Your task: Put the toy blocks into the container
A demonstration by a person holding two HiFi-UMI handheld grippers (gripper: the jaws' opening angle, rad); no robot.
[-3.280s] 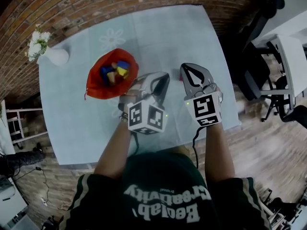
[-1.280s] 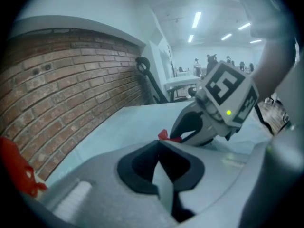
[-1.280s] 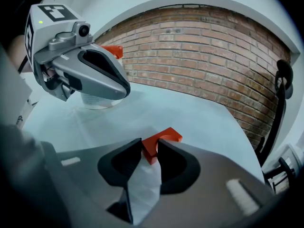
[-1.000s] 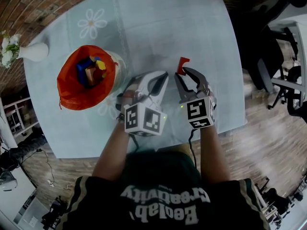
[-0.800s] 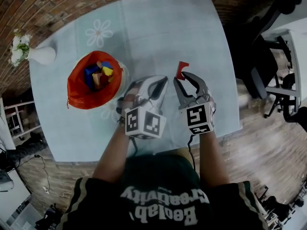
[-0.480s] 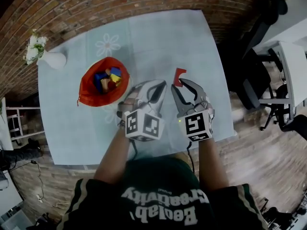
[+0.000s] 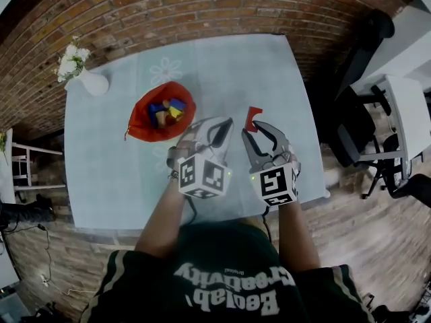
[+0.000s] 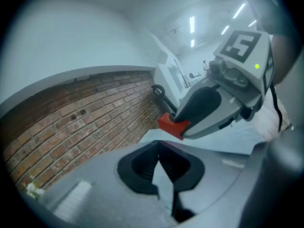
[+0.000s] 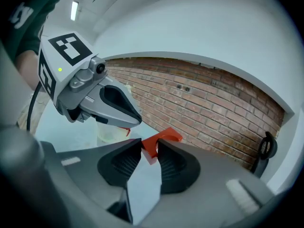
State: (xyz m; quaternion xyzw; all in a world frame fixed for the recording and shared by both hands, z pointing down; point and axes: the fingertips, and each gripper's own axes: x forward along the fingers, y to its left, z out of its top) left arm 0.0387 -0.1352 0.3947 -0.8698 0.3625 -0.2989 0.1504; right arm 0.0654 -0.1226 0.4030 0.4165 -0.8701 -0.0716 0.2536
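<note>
- one red block (image 7: 254, 116) sits pinched in the right gripper (image 7: 250, 129), held over the table (image 7: 269, 66), well right of the container (image 7: 138, 123).
- left gripper (image 7: 225, 125) is closed on nothing, just beside.
- step looks like carrying; next calls for swinging left over the container's mouth, then releasing among the blocks (image 7: 165, 111) inside.

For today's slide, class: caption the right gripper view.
Right tongs clamp a red block; shut left tongs alongside, brick wall behind.
</note>
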